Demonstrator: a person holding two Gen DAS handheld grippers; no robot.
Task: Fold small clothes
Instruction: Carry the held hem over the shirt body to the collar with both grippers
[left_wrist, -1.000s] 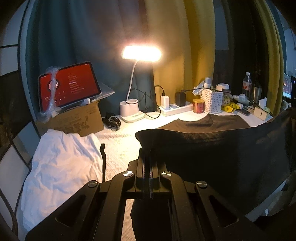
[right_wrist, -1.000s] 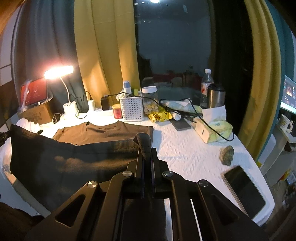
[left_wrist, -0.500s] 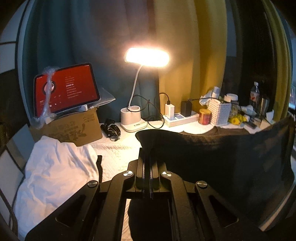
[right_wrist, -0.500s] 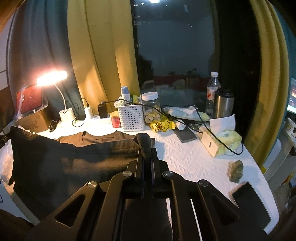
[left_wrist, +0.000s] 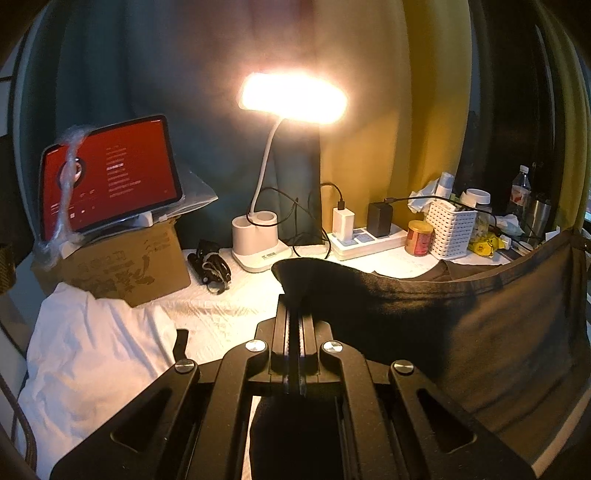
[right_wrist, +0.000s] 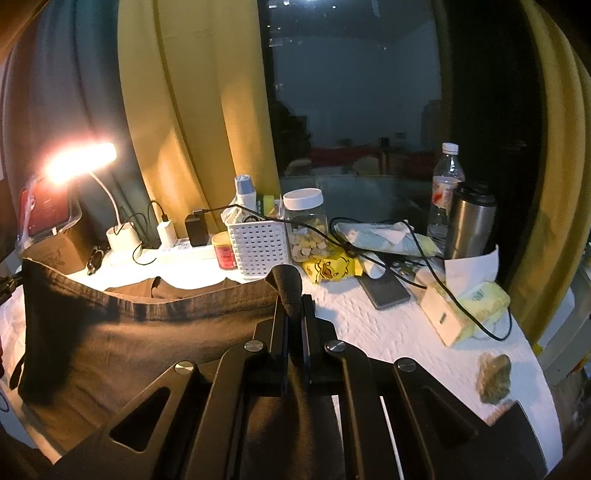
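Two corners of the dark brown shirt (right_wrist: 110, 332) are in my grip: my left gripper (left_wrist: 293, 314) is clamped on one corner of the hem and my right gripper (right_wrist: 293, 306) on the other, each with a nub of cloth poking out past its tips. The hem hangs stretched between them above the near side of the white-covered table (right_wrist: 369, 317), while the collar end lies flat farther off, just in front of the white basket (right_wrist: 256, 249). I judge the cloth light, soft and limp; it sags in the middle, so I must hold it by the corners and keep it taut. To the far left stand the desk lamp (left_wrist: 291, 98) and the red-screened tablet (left_wrist: 110, 177); white cloth (left_wrist: 92, 350) is bunched at the near left.
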